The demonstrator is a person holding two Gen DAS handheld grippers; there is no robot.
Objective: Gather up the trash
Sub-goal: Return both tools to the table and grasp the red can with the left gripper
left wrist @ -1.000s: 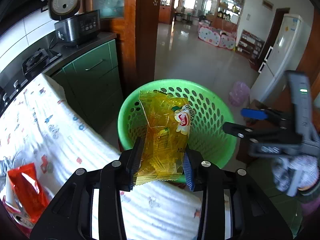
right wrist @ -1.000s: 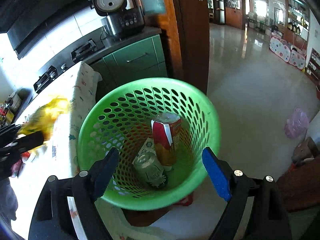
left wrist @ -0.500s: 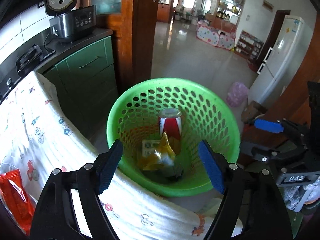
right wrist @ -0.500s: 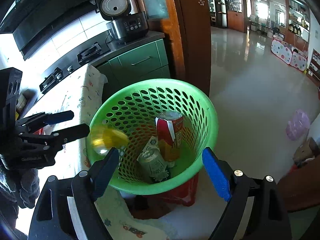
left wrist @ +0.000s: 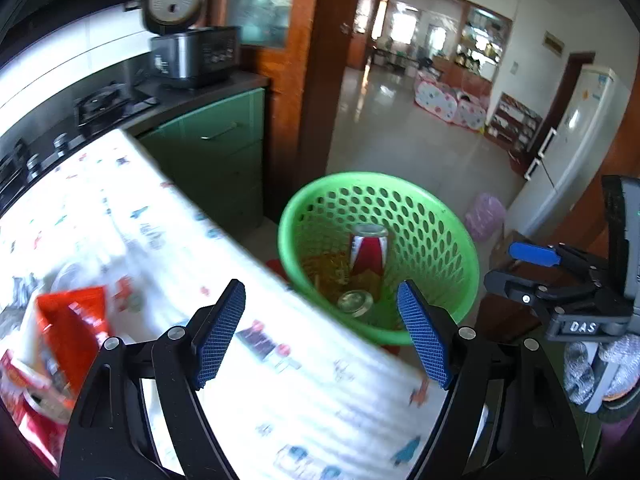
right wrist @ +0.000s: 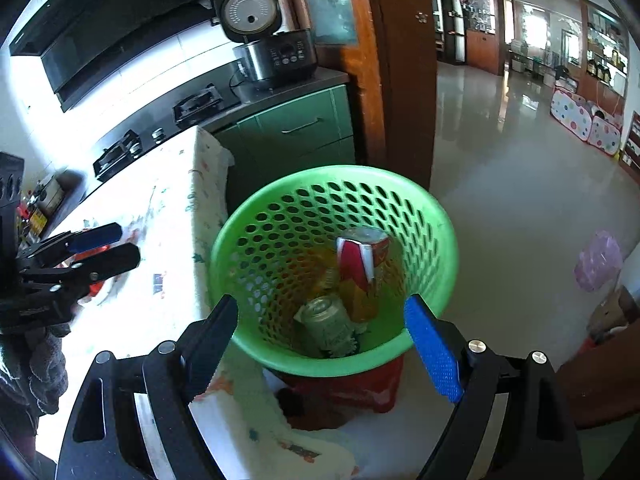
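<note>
The green perforated basket (left wrist: 456,236) stands beside the table edge. Inside it are a red can (left wrist: 368,250), a greenish can (left wrist: 355,302) and the yellow wrapper (left wrist: 326,268). My left gripper (left wrist: 322,332) is open and empty, over the patterned tablecloth, left of the basket. A red snack bag (left wrist: 70,328) lies on the cloth at the far left. In the right wrist view the basket (right wrist: 248,216) is straight ahead with the red can (right wrist: 362,258) and greenish can (right wrist: 328,324) in it. My right gripper (right wrist: 324,336) is open and empty above its near rim.
The basket rests on a red stool (right wrist: 360,390). A green cabinet (left wrist: 224,152) with a rice cooker (left wrist: 184,52) stands behind the table. A wooden door frame (right wrist: 396,80) rises beyond the basket. A pink bag (right wrist: 600,260) lies on the tiled floor.
My left gripper opened and the yellow wrapper dropped into the basket. The left gripper then drew back left over the table. The right gripper pulled back slightly from the basket.
</note>
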